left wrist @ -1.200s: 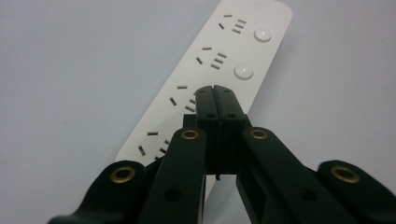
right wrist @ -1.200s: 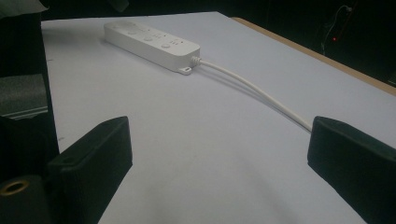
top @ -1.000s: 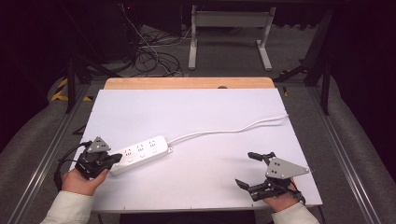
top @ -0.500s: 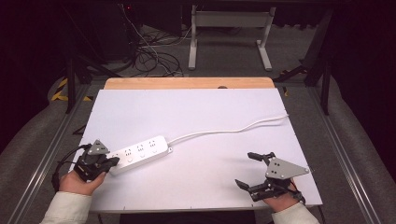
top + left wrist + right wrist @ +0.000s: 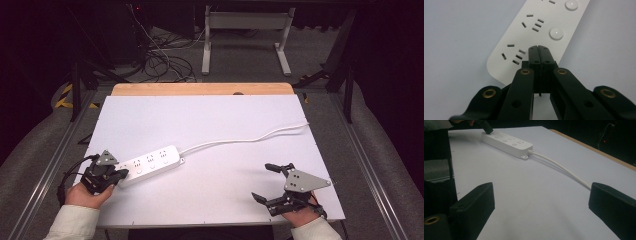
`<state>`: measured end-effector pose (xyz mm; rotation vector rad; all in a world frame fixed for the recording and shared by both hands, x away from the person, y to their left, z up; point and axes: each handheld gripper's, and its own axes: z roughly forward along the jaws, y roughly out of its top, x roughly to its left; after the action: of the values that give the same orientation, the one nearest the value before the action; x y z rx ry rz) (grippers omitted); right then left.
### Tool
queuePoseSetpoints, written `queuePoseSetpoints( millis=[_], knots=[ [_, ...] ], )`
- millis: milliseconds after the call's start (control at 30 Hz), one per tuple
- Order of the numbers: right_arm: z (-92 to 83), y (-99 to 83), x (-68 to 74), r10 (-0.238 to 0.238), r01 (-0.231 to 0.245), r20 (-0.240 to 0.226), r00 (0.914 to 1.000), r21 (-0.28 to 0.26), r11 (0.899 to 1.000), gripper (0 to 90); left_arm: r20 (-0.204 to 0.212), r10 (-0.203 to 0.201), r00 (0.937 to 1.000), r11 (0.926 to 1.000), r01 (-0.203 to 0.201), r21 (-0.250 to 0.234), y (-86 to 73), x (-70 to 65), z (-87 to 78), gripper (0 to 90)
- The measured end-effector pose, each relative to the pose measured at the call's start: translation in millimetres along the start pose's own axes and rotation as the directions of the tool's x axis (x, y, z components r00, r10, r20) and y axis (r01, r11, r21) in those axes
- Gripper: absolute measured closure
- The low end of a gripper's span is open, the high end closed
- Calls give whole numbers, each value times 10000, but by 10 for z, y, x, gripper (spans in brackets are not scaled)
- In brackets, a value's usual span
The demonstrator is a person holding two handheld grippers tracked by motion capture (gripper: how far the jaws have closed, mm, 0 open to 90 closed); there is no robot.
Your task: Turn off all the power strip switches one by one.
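A white power strip (image 5: 149,161) is lying on the left part of the white table (image 5: 210,125), its long axis running from about 8 o'clock to 2 o'clock, with its cord (image 5: 250,136) trailing off toward 2 o'clock to the table's right edge. The left gripper (image 5: 119,174) is resting at the strip's 8 o'clock end, jaws pressed together on its top face. The right gripper (image 5: 266,182) is sitting at 5 o'clock, jaws spread wide, holding nothing. Beyond the table's wooden far edge (image 5: 200,89), cables (image 5: 165,60) are lying on a dark floor.
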<state>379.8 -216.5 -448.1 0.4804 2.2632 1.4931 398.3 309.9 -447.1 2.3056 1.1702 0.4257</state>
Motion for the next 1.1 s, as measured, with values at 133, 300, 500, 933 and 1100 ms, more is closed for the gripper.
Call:
queuePoseSetpoints(
  millis=[133,300,500,933,1100],
  knots=[
    [-2,0,1,-5,5,-4,10000,-8,10000,72,-98,2,10000,10000,-3,-49,-1,-14,7,900],
    [-5,0,3,0,0,-8,10000,-5,10000,72,-158,-23,9999,10000,22,-75,-2,-16,16,900],
    [-11,-2,6,18,-18,-3,10000,4,10000,72,-442,76,9990,9999,-73,82,18,-55,17,900],
    [-12,-1,8,-41,41,7,10000,10,10000,72,-554,124,9984,9999,-120,65,28,-125,34,900],
    [-21,-5,6,7,-7,9,10000,-3,10000,72,-432,-59,9991,10000,59,1,22,-108,33,900]
  ],
)
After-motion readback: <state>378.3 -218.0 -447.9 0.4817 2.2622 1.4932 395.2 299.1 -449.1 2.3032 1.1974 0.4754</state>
